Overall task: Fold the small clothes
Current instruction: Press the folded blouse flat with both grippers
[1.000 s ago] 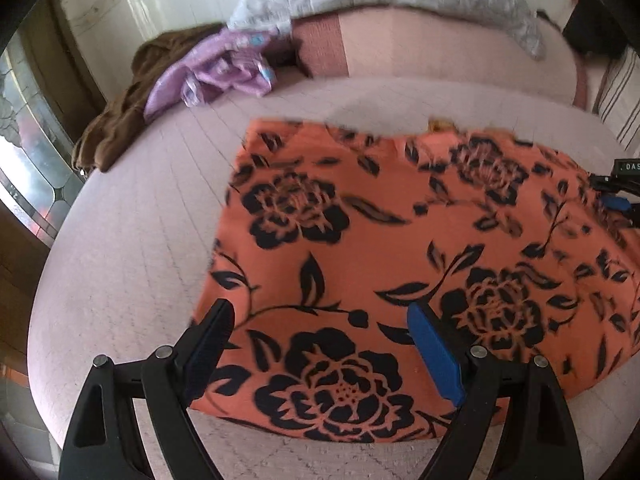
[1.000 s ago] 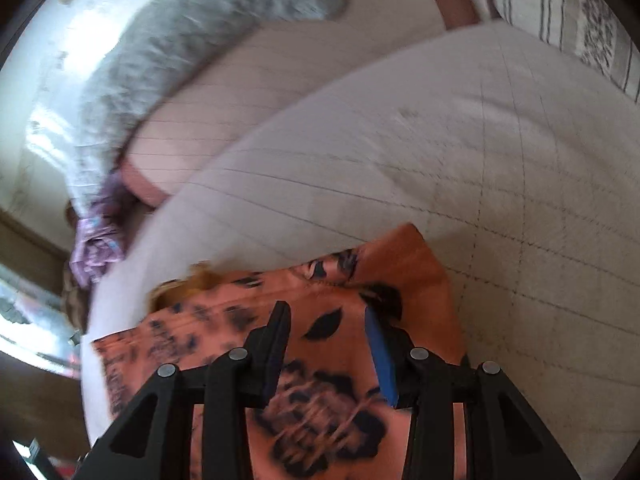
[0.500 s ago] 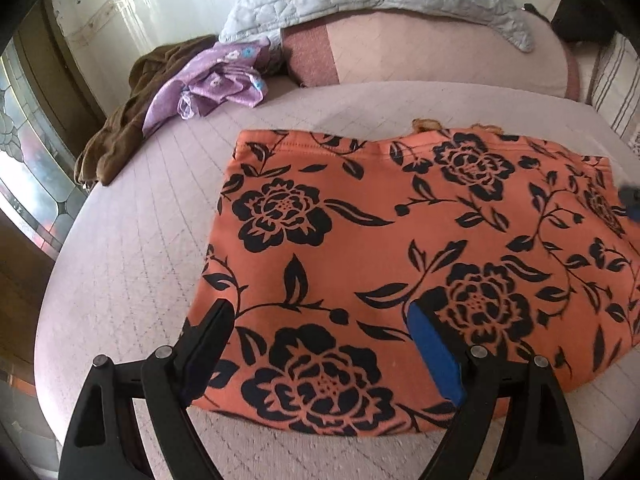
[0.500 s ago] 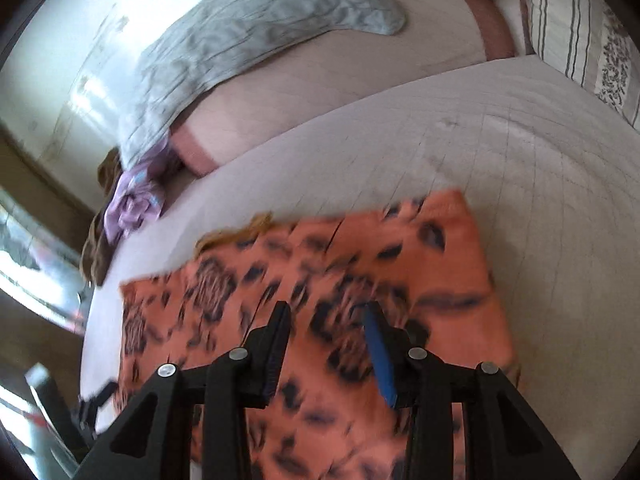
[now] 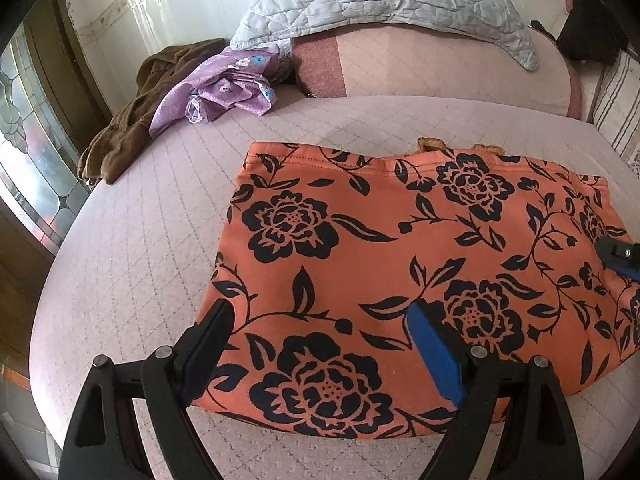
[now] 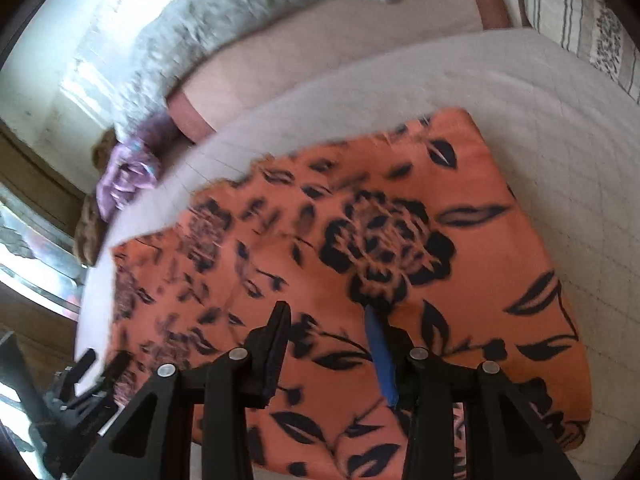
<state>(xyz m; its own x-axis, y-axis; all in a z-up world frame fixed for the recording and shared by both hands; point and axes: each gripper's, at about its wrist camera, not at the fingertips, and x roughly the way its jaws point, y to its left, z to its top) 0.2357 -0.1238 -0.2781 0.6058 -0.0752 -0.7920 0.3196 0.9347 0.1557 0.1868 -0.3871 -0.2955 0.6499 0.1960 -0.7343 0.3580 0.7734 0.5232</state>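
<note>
Orange flowered garment (image 5: 400, 248) lying flat mid-bed (image 5: 140, 248), left gripper (image 5: 320, 336) and right gripper (image 6: 328, 332) above it with fingers wide and empty; a one-layer pinch would likely skew the fold.

Pink quilted bed (image 5: 140, 264), bright leaded window (image 5: 28, 140)

A pale quilted bed (image 5: 132, 264) carries an orange floral garment (image 5: 400, 240), spread flat under both grippers. Far ahead-left lie a purple cloth (image 5: 224, 88) and what looks like a brown one (image 5: 132, 120).

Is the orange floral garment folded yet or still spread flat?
Cannot tell if folded: the orange floral garment lies flat and smooth on the bed, neither tongs gripping it, only a stitched hem at its far edge.
</note>
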